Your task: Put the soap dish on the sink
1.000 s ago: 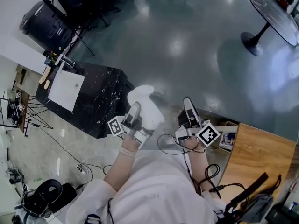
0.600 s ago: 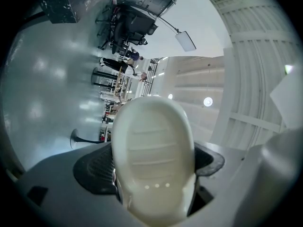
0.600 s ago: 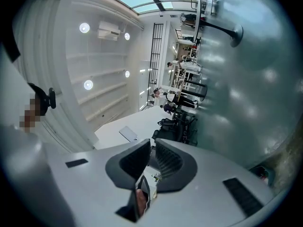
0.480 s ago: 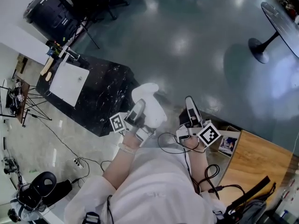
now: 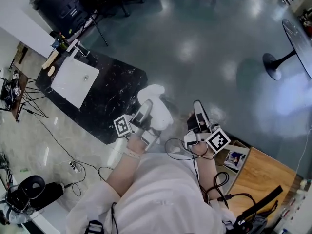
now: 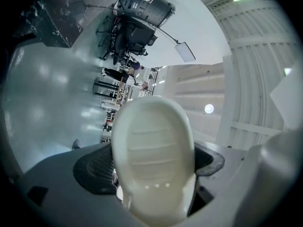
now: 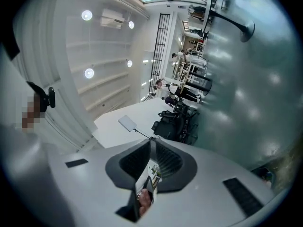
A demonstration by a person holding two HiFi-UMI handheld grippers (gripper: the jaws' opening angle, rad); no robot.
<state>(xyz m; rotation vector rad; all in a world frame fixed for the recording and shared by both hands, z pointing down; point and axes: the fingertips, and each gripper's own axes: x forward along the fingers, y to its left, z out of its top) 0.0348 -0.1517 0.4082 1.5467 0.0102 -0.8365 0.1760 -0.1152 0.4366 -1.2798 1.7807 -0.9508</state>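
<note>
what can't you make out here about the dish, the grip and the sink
- Where the left gripper's fingers pinch the cream oval plastic soap dish: left gripper view, the dish itself covers it.
- The small items beside the white rectangular sink: head view, too small to identify.

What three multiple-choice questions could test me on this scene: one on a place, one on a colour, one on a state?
1. Where is the sink?
A. Set in the black counter
B. On a wooden table
C. On the floor

2. What colour is the soap dish?
A. Black
B. White
C. Blue

3. How is the right gripper?
A. Shut on the soap dish
B. Wide open
C. Shut, holding nothing

Answers: 1 A, the head view shows the white basin in the dark marbled top. 2 B, it shows white between the jaws of the left gripper. 3 C, its jaws meet with nothing between them.
</note>
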